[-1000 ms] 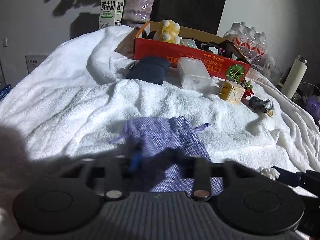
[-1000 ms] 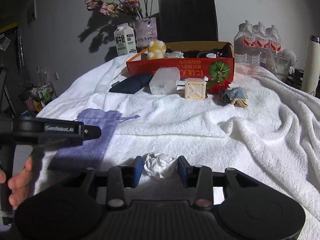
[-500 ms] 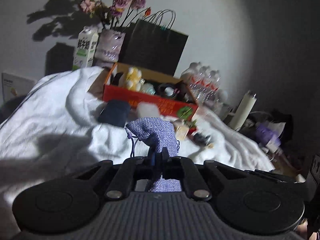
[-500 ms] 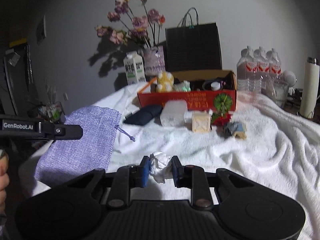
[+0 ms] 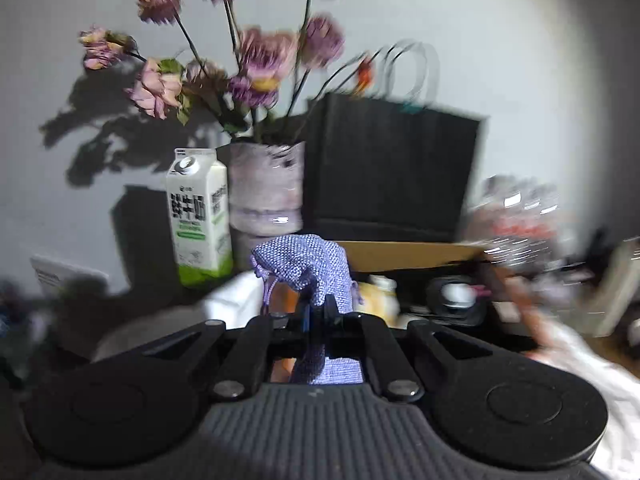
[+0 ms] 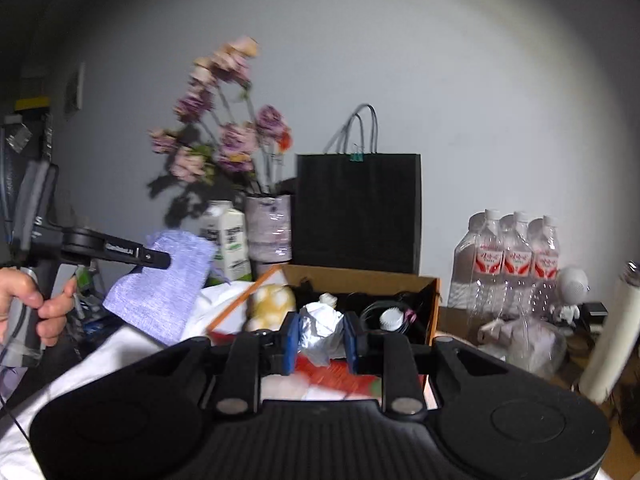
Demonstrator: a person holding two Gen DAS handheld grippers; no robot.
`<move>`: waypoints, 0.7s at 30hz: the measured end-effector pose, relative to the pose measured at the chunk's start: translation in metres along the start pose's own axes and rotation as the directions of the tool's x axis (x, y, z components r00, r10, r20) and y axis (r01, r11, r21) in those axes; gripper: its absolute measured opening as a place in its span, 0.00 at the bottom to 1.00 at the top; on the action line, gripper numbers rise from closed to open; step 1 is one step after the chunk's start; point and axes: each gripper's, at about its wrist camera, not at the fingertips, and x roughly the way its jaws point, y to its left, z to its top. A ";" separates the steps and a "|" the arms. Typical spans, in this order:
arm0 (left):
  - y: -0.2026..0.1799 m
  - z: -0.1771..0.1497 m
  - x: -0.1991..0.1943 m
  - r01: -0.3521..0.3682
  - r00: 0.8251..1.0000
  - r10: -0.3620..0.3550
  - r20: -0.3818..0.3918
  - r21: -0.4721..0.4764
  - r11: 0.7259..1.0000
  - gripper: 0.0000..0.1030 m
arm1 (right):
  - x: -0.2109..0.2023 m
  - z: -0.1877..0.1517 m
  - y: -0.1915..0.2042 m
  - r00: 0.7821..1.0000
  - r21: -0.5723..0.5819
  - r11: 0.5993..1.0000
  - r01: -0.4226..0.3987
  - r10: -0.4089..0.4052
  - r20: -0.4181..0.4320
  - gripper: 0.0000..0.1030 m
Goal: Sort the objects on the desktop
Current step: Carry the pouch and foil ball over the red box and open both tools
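Note:
My left gripper (image 5: 318,312) is shut on a purple woven drawstring pouch (image 5: 310,266) and holds it in the air in front of the cardboard box (image 5: 416,254). In the right wrist view the pouch (image 6: 160,286) hangs from the left gripper (image 6: 160,260) at the left. My right gripper (image 6: 320,338) is shut on a crumpled white paper ball (image 6: 320,332), raised close to the open orange box (image 6: 360,280), which holds a yellow plush toy (image 6: 270,304) and cables.
Behind the box stand a milk carton (image 5: 198,216), a vase of dried flowers (image 5: 266,184) and a black paper bag (image 6: 358,210). Water bottles (image 6: 516,256) and a white flask (image 6: 612,332) are at the right. A white towel (image 6: 120,352) covers the table.
Both grippers have lifted off the towel and moved forward to the box, the left with the pouch, the right with the paper ball.

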 end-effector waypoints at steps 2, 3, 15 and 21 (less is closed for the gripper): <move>0.000 0.010 0.047 0.016 0.998 -0.018 -0.059 -0.033 0.999 0.06 | 0.043 0.010 -0.006 0.999 0.011 1.000 0.007 -0.006 -0.035 0.21; -0.001 0.013 0.071 0.008 0.996 -0.013 -0.086 -0.055 0.998 0.06 | 0.062 0.014 -0.009 0.999 0.016 1.000 0.010 -0.009 -0.047 0.21; -0.042 0.028 0.181 -0.016 0.994 0.029 -0.103 0.124 0.992 0.62 | 0.284 0.027 -0.027 0.960 0.131 0.991 -0.034 0.069 -0.273 0.25; -0.021 0.048 0.161 0.024 0.993 -0.025 -0.117 -0.016 1.000 0.68 | 0.294 0.024 -0.024 0.952 0.168 0.986 0.000 0.051 -0.301 0.55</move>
